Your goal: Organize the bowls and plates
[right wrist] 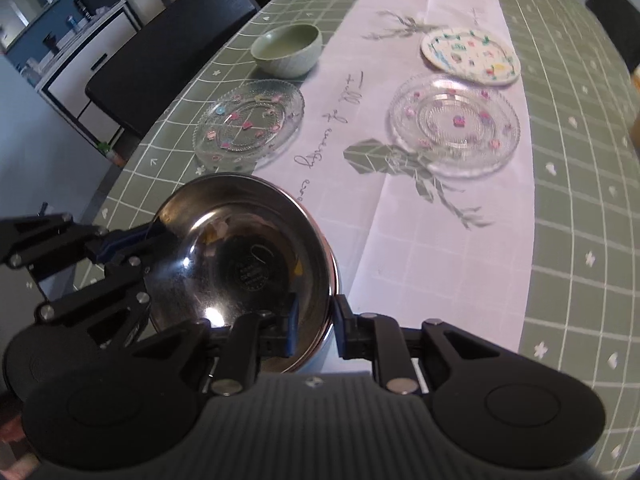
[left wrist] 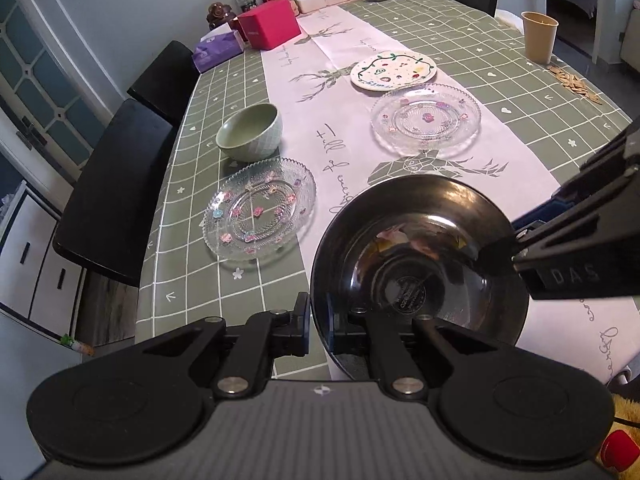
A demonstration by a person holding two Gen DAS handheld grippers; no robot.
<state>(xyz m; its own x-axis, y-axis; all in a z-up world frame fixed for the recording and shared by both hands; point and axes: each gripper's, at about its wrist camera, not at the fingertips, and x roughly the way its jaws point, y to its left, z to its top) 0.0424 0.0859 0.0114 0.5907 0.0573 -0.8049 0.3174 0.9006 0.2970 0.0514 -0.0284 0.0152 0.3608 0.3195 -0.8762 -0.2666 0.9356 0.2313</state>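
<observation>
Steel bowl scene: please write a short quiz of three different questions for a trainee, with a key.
1. True or false: both hand-held grippers grip the rim of the shiny round steel bowl.
2. How many clear glass plates with small flowers lie on the green checked tablecloth?
3. Which dish stands closest to the left glass plate: A) pale green ceramic bowl, B) white painted plate, C) tan paper cup?

Key: 1 true: left hand-held gripper and right hand-held gripper each clamp the rim. 2 two. 3 A.
</observation>
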